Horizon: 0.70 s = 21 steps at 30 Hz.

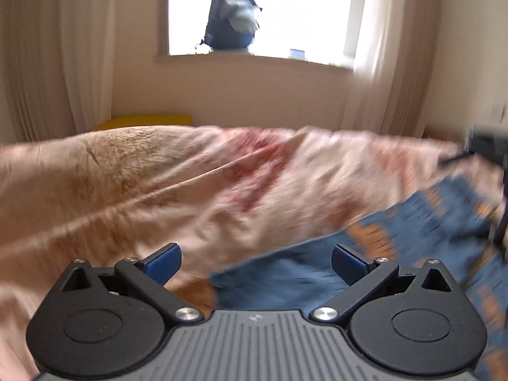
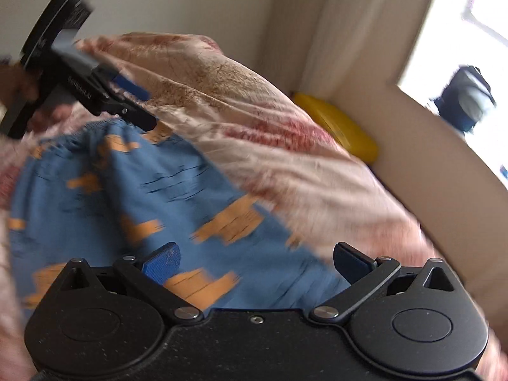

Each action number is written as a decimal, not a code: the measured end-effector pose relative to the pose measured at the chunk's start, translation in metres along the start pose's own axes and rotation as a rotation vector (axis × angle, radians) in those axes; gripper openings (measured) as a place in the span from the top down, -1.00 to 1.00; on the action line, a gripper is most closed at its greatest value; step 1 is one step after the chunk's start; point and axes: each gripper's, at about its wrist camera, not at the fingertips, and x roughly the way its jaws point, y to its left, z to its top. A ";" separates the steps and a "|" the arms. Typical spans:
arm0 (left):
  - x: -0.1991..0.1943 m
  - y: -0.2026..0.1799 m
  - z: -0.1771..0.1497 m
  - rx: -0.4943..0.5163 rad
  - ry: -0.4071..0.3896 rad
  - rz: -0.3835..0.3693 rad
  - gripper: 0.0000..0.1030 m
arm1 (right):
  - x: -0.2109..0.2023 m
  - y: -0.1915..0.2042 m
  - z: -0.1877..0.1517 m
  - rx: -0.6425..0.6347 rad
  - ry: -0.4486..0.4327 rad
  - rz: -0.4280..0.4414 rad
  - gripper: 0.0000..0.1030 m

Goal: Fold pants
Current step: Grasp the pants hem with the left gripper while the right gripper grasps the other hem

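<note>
The pants [image 2: 133,190] are blue with orange blocks and dark marks. They lie on a pink and cream bedcover [image 2: 260,127]. In the left wrist view the pants [image 1: 397,238] fill the lower right. My left gripper [image 1: 255,263] is open and empty above the pants' edge; it also shows in the right wrist view [image 2: 139,104], near the pants' far end. My right gripper [image 2: 255,262] is open and empty, low over the pants. Both views are blurred by motion.
A yellow cushion [image 2: 343,127] lies between the bed and the wall; it also shows in the left wrist view [image 1: 146,120]. A dark backpack [image 1: 230,22] stands on the windowsill. Cream curtains [image 1: 54,57] hang at both sides of the window.
</note>
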 end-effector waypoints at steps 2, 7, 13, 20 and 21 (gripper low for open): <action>0.021 0.005 0.006 0.108 0.057 0.000 -1.00 | 0.020 -0.019 -0.003 -0.010 -0.009 0.003 -0.99; 0.049 0.018 0.002 0.232 0.143 -0.010 -0.98 | 0.056 -0.061 -0.010 0.042 0.084 0.098 -0.91; 0.061 0.033 0.003 0.215 0.253 -0.132 -0.28 | 0.079 -0.079 -0.022 0.072 0.167 0.133 -0.60; 0.059 0.020 -0.002 0.280 0.319 -0.160 0.88 | 0.085 -0.068 -0.019 0.025 0.184 0.209 0.41; 0.056 0.017 -0.003 0.299 0.312 -0.137 0.93 | 0.087 -0.066 -0.018 0.017 0.187 0.203 0.54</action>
